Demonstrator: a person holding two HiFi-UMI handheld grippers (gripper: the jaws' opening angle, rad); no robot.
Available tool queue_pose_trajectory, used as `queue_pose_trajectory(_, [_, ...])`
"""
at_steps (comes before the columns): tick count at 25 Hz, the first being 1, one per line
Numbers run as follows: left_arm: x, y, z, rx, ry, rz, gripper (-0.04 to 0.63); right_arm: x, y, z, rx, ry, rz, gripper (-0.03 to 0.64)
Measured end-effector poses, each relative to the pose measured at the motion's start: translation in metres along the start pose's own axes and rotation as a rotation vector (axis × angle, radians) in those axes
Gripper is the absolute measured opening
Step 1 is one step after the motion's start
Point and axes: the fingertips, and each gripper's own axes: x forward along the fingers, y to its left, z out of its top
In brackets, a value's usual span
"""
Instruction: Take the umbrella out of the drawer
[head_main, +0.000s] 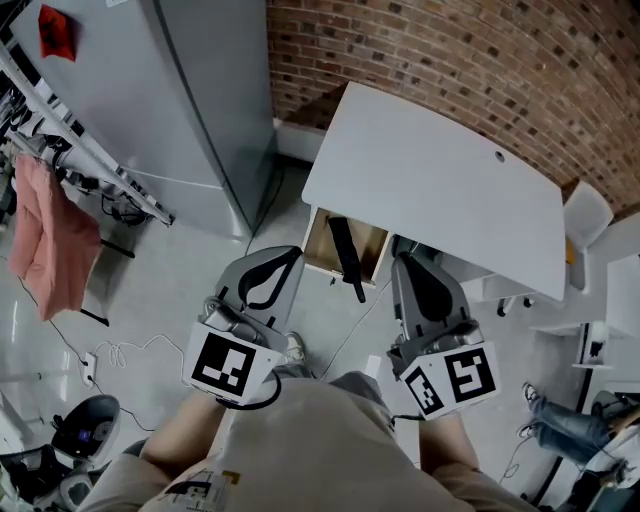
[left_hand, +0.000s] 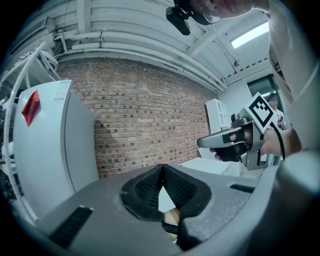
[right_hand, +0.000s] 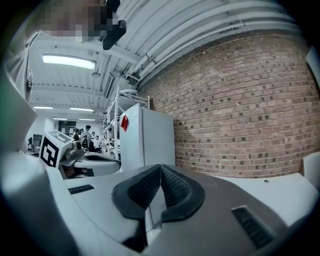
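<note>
With the jaws of the left gripper (head_main: 268, 264) and the right gripper (head_main: 414, 268) together on nothing, one pair is best opened and lined across the folded black umbrella (head_main: 345, 255), which lies in the open wooden drawer (head_main: 318, 242) ahead, between both jaws.

Two tools are showing at the lower centre of the frame, the left tool (head_main: 268, 272) and the right tool (head_main: 425, 285); one white desk (head_main: 440, 190) is standing at upper right; one drawer (head_main: 320, 240) is hanging open below it, holding one umbrella (head_main: 345, 255); one grey refrigerator (head_main: 180, 100) is standing at upper left, bearing one red tag (head_main: 55, 32); one pink cloth (head_main: 45, 240) is hanging at the left edge; one white chair (head_main: 585, 215) is sitting at the right edge.
</note>
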Motion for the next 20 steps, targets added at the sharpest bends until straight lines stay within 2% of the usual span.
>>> queue_pose_trajectory(3, [0.007, 0.010, -0.004, 0.015, 0.005, -0.019, 0.008, 0.010, -0.004, 0.000, 0.008, -0.010, -0.019, 0.008])
queue_pose_trajectory(8, [0.016, 0.017, -0.007, -0.003, 0.009, -0.036, 0.008, 0.022, -0.007, -0.001, 0.010, -0.004, -0.034, 0.008])
queue_pose_trajectory(13, [0.029, 0.012, -0.008, -0.014, 0.012, -0.031, 0.008, 0.024, -0.016, -0.005, 0.005, 0.008, -0.017, 0.008])
queue_pose_trajectory(20, [0.045, -0.005, -0.011, -0.025, 0.034, -0.020, 0.008, 0.021, -0.037, -0.016, 0.050, 0.025, 0.017, 0.008])
